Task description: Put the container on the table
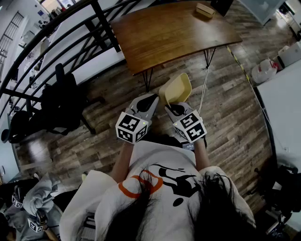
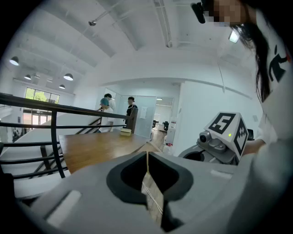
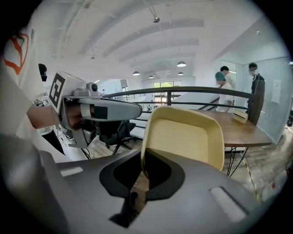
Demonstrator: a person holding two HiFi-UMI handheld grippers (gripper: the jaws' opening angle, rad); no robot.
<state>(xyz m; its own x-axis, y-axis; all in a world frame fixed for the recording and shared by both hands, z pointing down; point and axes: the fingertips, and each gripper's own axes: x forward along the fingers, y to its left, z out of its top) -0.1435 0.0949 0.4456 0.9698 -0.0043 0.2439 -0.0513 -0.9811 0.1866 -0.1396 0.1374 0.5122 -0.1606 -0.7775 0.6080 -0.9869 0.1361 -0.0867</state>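
In the head view, my right gripper (image 1: 174,106) is clamped on the near rim of a pale yellow shallow plastic container (image 1: 178,87). I hold it tilted in the air above the dark wood-plank floor (image 1: 225,108), short of the brown wooden table with black hairpin legs (image 1: 174,33). My left gripper (image 1: 151,98) is just beside the right one, its tips at the container's near left corner. A small beige box (image 1: 204,9) lies near the table's far edge. A black office chair (image 1: 61,106) and a black metal railing (image 1: 56,28) stand off to my left, well apart from the container.

In the left gripper view, my jaws are drawn almost together on a thin pale edge running up between them; it looks to be the container's rim seen edge-on. The tabletop lies beyond. Past it stand a person in a dark top (image 2: 131,109) and another in a teal cap (image 2: 106,103).

In the right gripper view, my jaws pinch the container's rim near a lower corner. Its open face is turned toward the camera and hides part of the table. The left gripper's tips reach the container's left rim.
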